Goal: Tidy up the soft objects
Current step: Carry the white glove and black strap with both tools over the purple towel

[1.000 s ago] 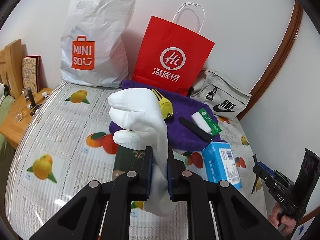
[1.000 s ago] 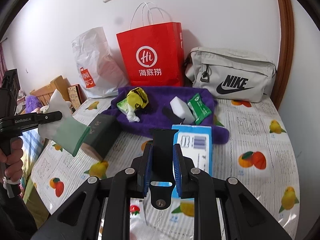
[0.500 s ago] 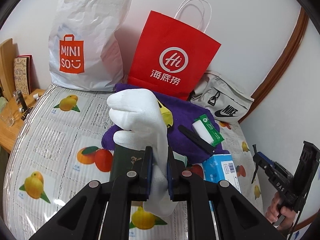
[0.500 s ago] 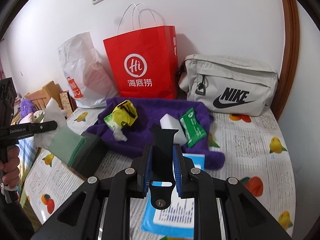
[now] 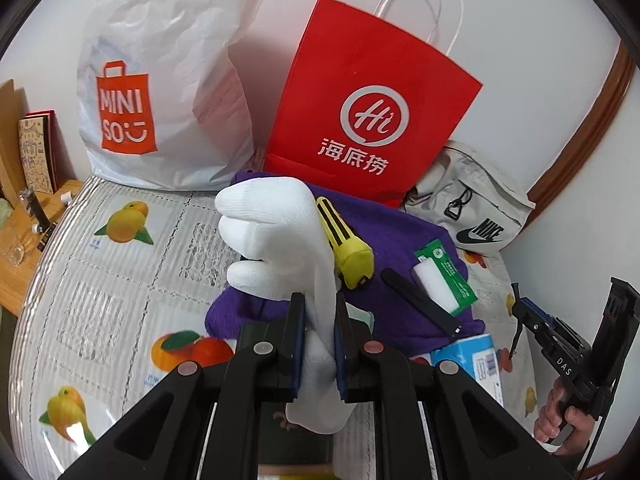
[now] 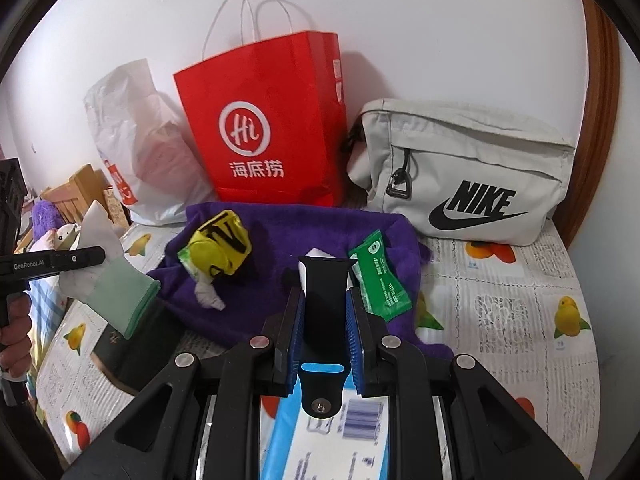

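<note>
My left gripper [image 5: 319,312] is shut on a white glove [image 5: 276,232], whose fingers stick up over the purple towel [image 5: 400,248]. From the right wrist view the glove [image 6: 108,280] shows a pale green cuff hanging under the left gripper [image 6: 80,258]. My right gripper [image 6: 323,304] is shut on a black watch strap [image 6: 322,280], held just above the near edge of the purple towel [image 6: 304,232]. On the towel lie a yellow pouch [image 6: 218,248], a green packet [image 6: 380,280], a white sponge [image 5: 434,284] and a second black strap [image 5: 420,308].
Against the wall stand a white Miniso bag [image 5: 160,72], a red paper bag [image 6: 264,136] and a grey Nike bag [image 6: 472,172]. A blue box [image 6: 320,432] and a dark green box [image 6: 132,344] lie on the fruit-print bed cover [image 6: 520,300]. A wooden side table [image 5: 24,240] is at left.
Both grippers have moved forward toward the towel and the bags, which now look larger and closer. Each still holds its item; the blue box has slid under the right gripper.
</note>
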A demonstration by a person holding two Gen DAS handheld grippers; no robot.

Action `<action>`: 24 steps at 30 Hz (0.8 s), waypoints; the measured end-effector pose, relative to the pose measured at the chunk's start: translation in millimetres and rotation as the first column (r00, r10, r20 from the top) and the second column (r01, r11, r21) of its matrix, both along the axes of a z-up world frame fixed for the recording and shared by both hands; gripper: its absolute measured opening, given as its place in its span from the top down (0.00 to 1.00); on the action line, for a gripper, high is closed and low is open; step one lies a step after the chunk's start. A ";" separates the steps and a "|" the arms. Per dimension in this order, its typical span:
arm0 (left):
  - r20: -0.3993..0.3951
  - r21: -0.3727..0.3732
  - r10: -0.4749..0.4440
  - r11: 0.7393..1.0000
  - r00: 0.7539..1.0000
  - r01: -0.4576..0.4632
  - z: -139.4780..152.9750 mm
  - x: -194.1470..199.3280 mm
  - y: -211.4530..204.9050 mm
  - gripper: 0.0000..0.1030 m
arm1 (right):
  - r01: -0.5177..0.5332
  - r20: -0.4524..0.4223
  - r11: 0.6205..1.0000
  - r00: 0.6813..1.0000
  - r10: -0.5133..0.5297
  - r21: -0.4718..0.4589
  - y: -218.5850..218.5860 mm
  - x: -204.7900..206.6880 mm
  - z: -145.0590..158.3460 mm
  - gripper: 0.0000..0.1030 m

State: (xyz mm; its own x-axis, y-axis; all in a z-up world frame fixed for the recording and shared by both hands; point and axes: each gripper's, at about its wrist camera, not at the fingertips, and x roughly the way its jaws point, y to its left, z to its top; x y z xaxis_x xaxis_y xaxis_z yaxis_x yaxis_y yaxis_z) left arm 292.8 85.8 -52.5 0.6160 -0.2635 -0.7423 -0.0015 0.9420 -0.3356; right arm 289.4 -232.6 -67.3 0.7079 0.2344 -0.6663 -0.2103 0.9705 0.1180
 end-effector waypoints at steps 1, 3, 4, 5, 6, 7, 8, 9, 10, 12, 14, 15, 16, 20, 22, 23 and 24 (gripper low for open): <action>-0.009 0.008 0.004 1.000 1.000 -0.004 -2.6 6.1 0.4 0.88 | 0.000 -0.003 1.000 1.000 0.000 0.000 -0.6 4.2 -2.4 0.80; -0.014 0.012 0.004 1.000 1.000 -0.004 -5.0 12.8 0.5 0.88 | 0.000 -0.008 1.000 1.000 0.000 -0.006 -1.0 11.8 -6.2 0.80; -0.016 0.009 0.003 1.000 1.000 -0.003 -6.3 18.0 0.8 0.88 | 0.000 -0.009 1.000 1.000 0.000 -0.009 -1.5 15.6 -7.7 0.80; -0.019 0.006 0.001 1.000 1.000 -0.001 -7.2 21.6 0.6 0.88 | -0.001 -0.009 1.000 1.000 0.000 -0.009 -1.7 18.2 -8.3 0.80; -0.022 0.004 -0.003 1.000 1.000 0.003 -8.3 25.5 0.1 0.88 | -0.001 -0.010 1.000 1.000 0.000 -0.011 -2.4 22.1 -9.2 0.80; -0.026 0.004 -0.008 1.000 1.000 0.008 -9.6 30.0 -1.1 0.88 | 0.001 -0.009 1.000 1.000 -0.001 -0.016 -3.1 25.7 -10.0 0.80; -0.031 0.008 -0.013 1.000 0.999 0.014 -11.4 35.0 -2.8 0.88 | 0.001 -0.008 1.000 1.000 -0.001 -0.020 -3.6 27.5 -10.5 0.80; -0.036 0.014 -0.018 1.000 0.999 0.019 -13.1 38.6 -4.2 0.88 | 0.002 -0.009 1.000 1.000 -0.002 -0.023 -4.4 30.6 -11.3 0.80; -0.044 0.025 -0.025 0.999 0.999 0.026 -15.9 43.7 -6.7 0.88 | 0.003 -0.011 1.000 1.000 -0.003 -0.024 -5.3 33.3 -12.1 0.80; -0.059 0.036 -0.032 0.999 0.998 0.034 -20.7 49.6 -9.5 0.88 | 0.003 -0.014 1.000 1.000 -0.004 -0.031 -6.8 38.8 -14.3 0.80; -0.071 0.033 -0.042 0.998 0.997 0.044 -26.0 56.5 -12.1 0.88 | 0.002 -0.018 0.999 1.000 -0.003 -0.038 -7.3 44.1 -17.1 0.80; -0.077 0.030 -0.045 0.998 0.996 0.048 -28.2 58.8 -12.9 0.88 | 0.000 -0.020 0.999 1.000 -0.001 -0.040 -7.3 46.9 -18.4 0.80; -0.082 0.027 -0.050 0.998 0.995 0.052 -30.7 61.5 -14.1 0.88 | -0.002 -0.022 0.999 1.000 0.001 -0.042 -7.1 49.4 -19.7 0.80; -0.097 0.034 -0.060 0.997 0.994 0.063 -40.4 73.8 -17.7 0.88 | -0.012 -0.038 0.999 0.999 0.010 -0.052 -4.7 59.9 -27.7 0.80; -0.102 0.028 -0.067 0.997 0.992 0.070 -44.5 80.5 -17.4 0.88 | -0.015 -0.044 0.999 0.999 0.013 -0.052 -3.4 63.4 -31.0 0.80; -0.104 0.028 -0.072 0.997 0.992 0.075 -45.8 83.1 -17.9 0.88 | -0.017 -0.048 0.999 0.999 0.015 -0.052 -2.7 65.4 -32.9 0.80; -0.104 0.028 -0.076 0.996 0.992 0.080 -47.0 85.4 -17.9 0.88 | -0.019 -0.053 0.998 0.998 0.016 -0.053 -2.2 68.1 -35.3 0.80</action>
